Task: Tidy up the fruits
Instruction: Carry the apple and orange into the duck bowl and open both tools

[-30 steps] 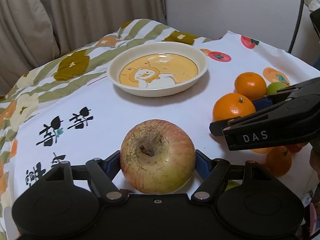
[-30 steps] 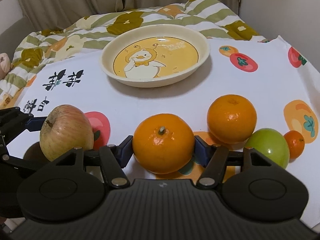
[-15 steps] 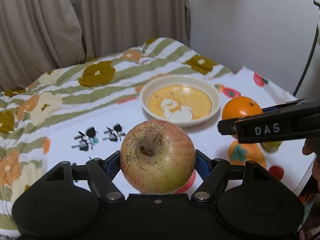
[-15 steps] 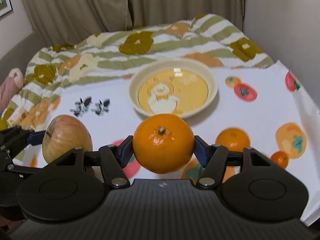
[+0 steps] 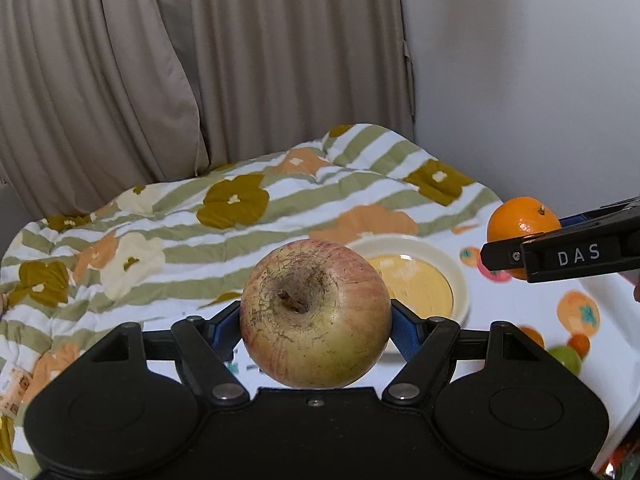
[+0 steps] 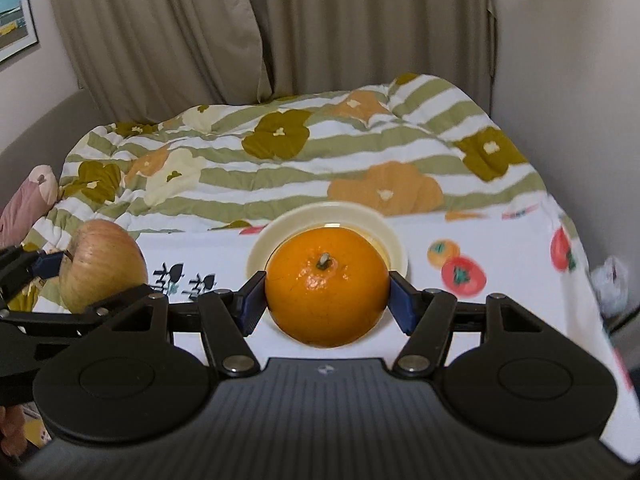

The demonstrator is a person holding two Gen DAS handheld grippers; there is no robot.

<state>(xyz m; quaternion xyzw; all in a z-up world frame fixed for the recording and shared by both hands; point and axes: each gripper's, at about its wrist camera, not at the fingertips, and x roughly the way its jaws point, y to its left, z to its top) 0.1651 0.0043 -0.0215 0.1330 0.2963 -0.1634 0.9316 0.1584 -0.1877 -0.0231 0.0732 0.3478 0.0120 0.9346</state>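
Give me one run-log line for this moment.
left hand-held gripper: shut on apple | right hand-held gripper: shut on orange | both airborne | plate: empty

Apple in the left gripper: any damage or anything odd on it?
The yellow-red apple shows fine brown cracking around its stem hollow, rough skin rather than a bruise or cut. It sits squarely between the left gripper's blue pads. Nothing else stands out.

Apple (image 5: 315, 314) — yellow-green, blushed red, brown-flecked. Orange (image 6: 326, 286) — bright orange, green stem. Cream plate (image 6: 382, 228), yellow centre. Upper-frame quilt (image 6: 280, 168): olive-white stripes, orange and mustard flowers. White tablecloth (image 6: 520, 264), red-orange persimmon prints. Beige curtains (image 5: 160, 60).
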